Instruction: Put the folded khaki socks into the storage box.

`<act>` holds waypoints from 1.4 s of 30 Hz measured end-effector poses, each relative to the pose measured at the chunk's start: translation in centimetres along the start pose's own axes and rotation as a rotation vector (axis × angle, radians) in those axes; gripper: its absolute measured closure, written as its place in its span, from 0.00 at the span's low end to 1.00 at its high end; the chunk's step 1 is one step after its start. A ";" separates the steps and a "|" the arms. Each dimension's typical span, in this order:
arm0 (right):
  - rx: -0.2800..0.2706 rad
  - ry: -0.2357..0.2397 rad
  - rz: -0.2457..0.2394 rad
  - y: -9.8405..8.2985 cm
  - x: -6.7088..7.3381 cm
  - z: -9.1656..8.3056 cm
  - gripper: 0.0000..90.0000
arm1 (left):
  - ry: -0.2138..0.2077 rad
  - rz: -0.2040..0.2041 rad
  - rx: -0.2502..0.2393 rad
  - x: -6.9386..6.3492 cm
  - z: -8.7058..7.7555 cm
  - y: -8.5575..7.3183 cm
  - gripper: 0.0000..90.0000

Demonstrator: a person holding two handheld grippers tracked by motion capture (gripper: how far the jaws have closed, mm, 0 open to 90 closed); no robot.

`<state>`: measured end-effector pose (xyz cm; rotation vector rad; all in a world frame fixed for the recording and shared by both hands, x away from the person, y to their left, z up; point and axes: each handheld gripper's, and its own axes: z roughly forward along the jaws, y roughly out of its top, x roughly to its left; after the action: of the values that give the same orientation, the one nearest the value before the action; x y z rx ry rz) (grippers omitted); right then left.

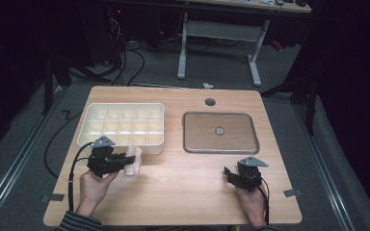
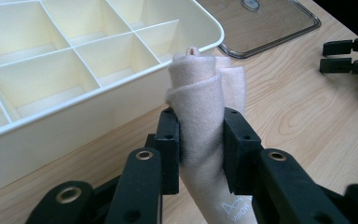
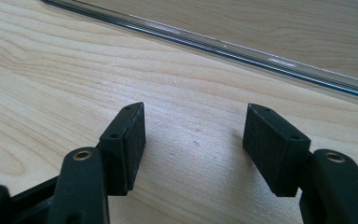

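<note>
We have the rolled sock (image 2: 200,107) pinched between the pads of the left hand-held gripper (image 2: 200,149), jaws narrowed onto it about midway along the roll. It sits just near of the tray (image 1: 121,126), at the tray's near right corner, on the left half of the counter (image 1: 183,192).

We judge the sock light, soft and compressible: the knit dents under the pads and should not slip, but the loose outer wrap may unroll if we squeeze only one layer. The best hold seems to be across the whole roll at its middle, as now, so both layers stay trapped.

The right hand-held gripper (image 3: 193,140) rests low over bare counter with jaws wide and nothing between them, near of the clear lid (image 1: 220,132).
</note>
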<state>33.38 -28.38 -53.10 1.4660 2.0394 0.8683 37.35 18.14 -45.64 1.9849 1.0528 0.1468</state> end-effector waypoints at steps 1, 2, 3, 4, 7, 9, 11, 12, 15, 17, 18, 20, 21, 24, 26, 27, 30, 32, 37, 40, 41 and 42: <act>0.000 0.000 0.000 0.0 0.0 0.0 0.44 | 0.002 0.001 0.002 0.1 -0.1 0.0 0.79; 0.000 0.000 -0.001 0.0 0.0 0.0 0.44 | 0.001 -0.002 0.000 0.1 -0.2 0.0 0.79; 0.000 0.000 -0.001 0.0 0.0 0.0 0.43 | 0.002 -0.003 0.000 0.2 -0.3 0.1 0.79; 0.000 0.000 -0.001 0.0 0.0 0.0 0.43 | 0.005 -0.003 0.002 0.3 -0.4 0.1 0.79; 0.000 0.001 -0.002 0.0 0.0 0.0 0.43 | 0.013 -0.004 0.004 0.5 -0.6 0.1 0.79; 0.000 0.001 -0.002 0.0 0.0 0.0 0.43 | 0.015 -0.001 0.004 0.6 -0.8 0.2 0.79; 0.000 0.001 -0.002 0.0 0.0 0.0 0.43 | 0.018 0.000 0.001 0.6 -1.0 0.4 0.79; 0.000 0.001 -0.001 0.0 0.0 0.0 0.43 | 0.019 0.000 0.002 0.7 -1.1 0.4 0.79; 0.000 0.001 -0.003 0.0 0.0 0.0 0.43 | 0.022 -0.001 0.001 0.8 -1.2 0.6 0.79; 0.000 0.002 -0.003 0.0 0.0 0.0 0.43 | 0.026 -0.001 -0.003 0.8 -1.2 0.7 0.79; 0.000 0.001 -0.003 0.0 0.0 0.0 0.43 | 0.026 0.000 -0.002 0.8 -1.2 0.7 0.79; 0.000 0.002 -0.003 0.0 0.0 0.0 0.43 | 0.023 -0.005 -0.010 0.9 -1.3 0.8 0.79; 0.000 0.001 -0.003 0.0 0.0 0.0 0.43 | 0.026 -0.005 -0.010 1.0 -1.4 0.9 0.79; 0.000 0.001 -0.003 0.0 0.0 0.0 0.43 | 0.027 -0.002 -0.012 1.1 -1.6 1.1 0.79; 0.000 0.001 -0.003 0.0 0.0 0.0 0.43 | 0.029 -0.002 -0.017 1.1 -1.8 1.3 0.79; 0.000 0.002 -0.003 0.0 0.0 0.0 0.43 | 0.029 -0.002 -0.019 1.2 -1.9 1.4 0.79; 0.000 0.001 -0.001 0.0 0.0 0.0 0.43 | 0.030 -0.004 -0.022 1.3 -2.0 1.6 0.79; 0.000 0.001 -0.001 0.0 0.0 0.0 0.43 | 0.026 -0.010 -0.029 1.5 -2.1 1.8 0.79; 0.000 0.001 -0.002 0.0 0.0 0.0 0.43 | 0.021 -0.029 -0.038 1.9 -2.3 1.9 0.79; 0.000 0.001 -0.002 0.0 0.0 0.0 0.43 | 0.009 -0.041 -0.046 2.2 -2.5 1.9 0.79; 0.000 0.001 -0.002 0.0 0.0 0.0 0.43 | 0.007 -0.044 -0.048 2.3 -2.6 2.0 0.79; 0.000 0.001 -0.002 0.0 0.0 0.0 0.43 | 0.007 -0.048 -0.049 2.4 -2.6 2.0 0.79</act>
<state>33.38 -28.38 -53.10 1.4634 2.0418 0.8683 38.95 21.00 -43.24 1.9147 1.0910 0.1525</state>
